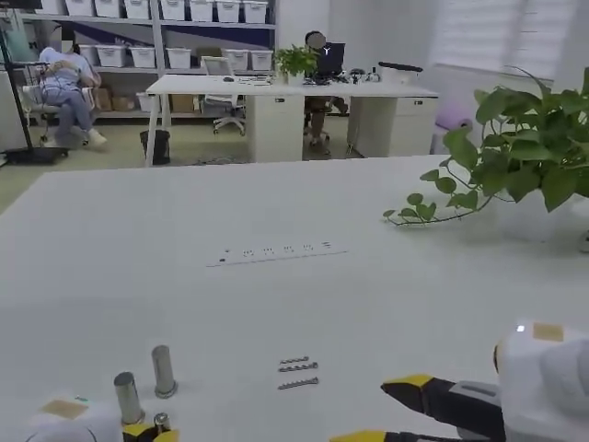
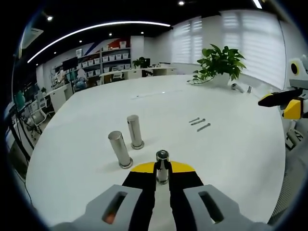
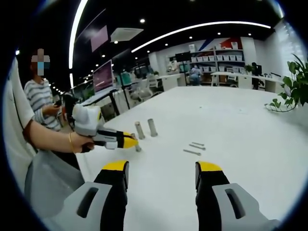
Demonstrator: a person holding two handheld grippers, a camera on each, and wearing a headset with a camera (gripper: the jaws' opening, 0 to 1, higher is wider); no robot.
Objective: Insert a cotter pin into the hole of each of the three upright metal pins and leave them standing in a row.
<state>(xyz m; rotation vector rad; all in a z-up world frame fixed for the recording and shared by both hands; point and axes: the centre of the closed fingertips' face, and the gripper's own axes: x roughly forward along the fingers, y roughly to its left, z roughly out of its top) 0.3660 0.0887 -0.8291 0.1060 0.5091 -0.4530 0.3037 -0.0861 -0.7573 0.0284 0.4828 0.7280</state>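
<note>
Head view, left tool (image 1: 152, 433) half cut off, clamping a metal pin (image 2: 162, 163), right tool (image 3: 162, 167) spread wide

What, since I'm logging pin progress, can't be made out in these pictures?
Cross holes in the two free metal pins: too small, every view.
Gripped metal pin: lower part hidden between the left gripper's shut jaws; head view's bottom edge cuts it.
Cotter pins: too small and blurred to tell shape.
Right gripper: open; the head view's edges cut its body.
</note>
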